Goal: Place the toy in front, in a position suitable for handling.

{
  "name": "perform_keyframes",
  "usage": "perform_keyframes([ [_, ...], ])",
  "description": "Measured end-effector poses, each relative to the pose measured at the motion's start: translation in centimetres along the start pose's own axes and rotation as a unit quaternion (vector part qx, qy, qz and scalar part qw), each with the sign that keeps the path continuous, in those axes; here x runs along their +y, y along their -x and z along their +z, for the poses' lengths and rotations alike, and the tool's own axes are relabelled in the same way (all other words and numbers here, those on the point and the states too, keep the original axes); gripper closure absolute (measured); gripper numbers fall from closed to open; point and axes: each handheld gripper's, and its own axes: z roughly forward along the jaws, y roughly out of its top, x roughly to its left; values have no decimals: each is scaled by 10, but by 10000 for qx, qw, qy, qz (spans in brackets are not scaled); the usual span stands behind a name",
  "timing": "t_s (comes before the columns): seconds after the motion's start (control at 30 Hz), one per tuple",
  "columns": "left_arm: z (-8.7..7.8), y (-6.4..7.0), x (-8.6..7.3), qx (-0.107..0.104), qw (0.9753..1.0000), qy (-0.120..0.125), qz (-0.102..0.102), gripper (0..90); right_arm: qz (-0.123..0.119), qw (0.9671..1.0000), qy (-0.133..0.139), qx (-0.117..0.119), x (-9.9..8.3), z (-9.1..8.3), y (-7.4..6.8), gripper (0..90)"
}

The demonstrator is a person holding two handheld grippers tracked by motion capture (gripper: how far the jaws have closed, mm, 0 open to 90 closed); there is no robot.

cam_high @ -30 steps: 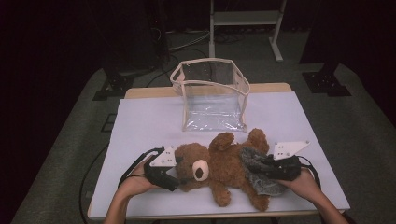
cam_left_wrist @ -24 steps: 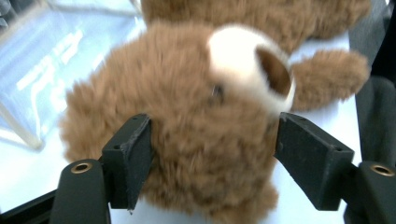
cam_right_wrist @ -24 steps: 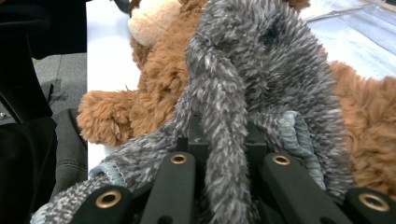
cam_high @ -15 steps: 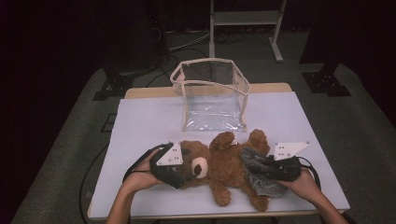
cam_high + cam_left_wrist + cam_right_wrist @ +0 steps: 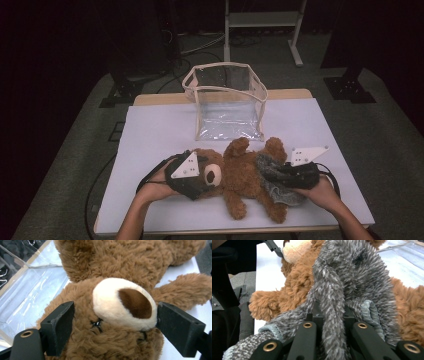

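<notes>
A brown teddy bear (image 5: pixel 240 175) lies on its back on the white table (image 5: pixel 160 130), head to the left. My left gripper (image 5: pixel 207 176) is open at the head. In the left gripper view its jaws stand wide on either side of the face, with the cream muzzle (image 5: pixel 122 305) against the right jaw. My right gripper (image 5: pixel 272 174) is at the bear's lower body, shut on a grey fuzzy garment (image 5: pixel 277 192). In the right gripper view the garment (image 5: pixel 352 277) drapes through the closed jaws and over the bear (image 5: pixel 297 282).
A clear plastic bag with beige trim (image 5: pixel 227 100) stands open-topped just behind the bear, mid-table. A metal stand (image 5: pixel 262 20) and cables are on the floor beyond the table's far edge. Bare table lies left and right of the bag.
My left gripper has slid right, from beside the bear's head to around it. The right gripper with the grey garment has stayed nearly still.
</notes>
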Motion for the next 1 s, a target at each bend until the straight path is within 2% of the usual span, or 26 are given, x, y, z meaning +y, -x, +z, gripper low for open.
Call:
perform_keyframes([
  [0.17, 11, -3, -2, 46, 10000, -72, -9, 100, 49, 10000, -5, 2, 3, 3, 7, 792],
  [0.23, 14, -5, -2, 88, 9999, -133, 12, 93, 39, 10000, -7, -19, 4, 4, 9, 792],
  [0.3, 17, -6, -2, 103, 9999, -116, -67, 93, 63, 10000, -2, -19, 5, 4, 9, 792],
  [0.43, 22, -8, -3, 198, 9997, -98, -86, 94, 102, 9999, 9, -25, 5, 5, 10, 792],
  [0.5, 22, -9, -3, 261, 9995, -136, -61, 143, 94, 9999, 16, -36, 5, 5, 10, 792],
  [0.6, 20, -8, -4, 358, 9992, -150, 0, 277, 98, 9999, 40, -64, 5, 5, 11, 792],
  [0.67, 19, -7, -3, 382, 9990, -221, 5, 331, 92, 9999, 52, -78, 5, 5, 11, 791],
  [0.73, 16, -6, -2, 368, 9991, -206, -17, 350, 70, 9999, 68, -100, 6, 5, 9, 789],
  [0.8, 13, -7, -4, 254, 9994, -80, -222, 360, 44, 9999, 56, -104, 7, 3, 9, 789],
  [0.87, 11, -8, -5, 207, 9993, -55, -302, 371, 69, 9999, 102, -87, 7, 2, 9, 789],
  [1.0, 5, -7, 1, 130, 9994, -184, -254, 378, 81, 9999, 123, -36, 9, 2, 8, 789],
])
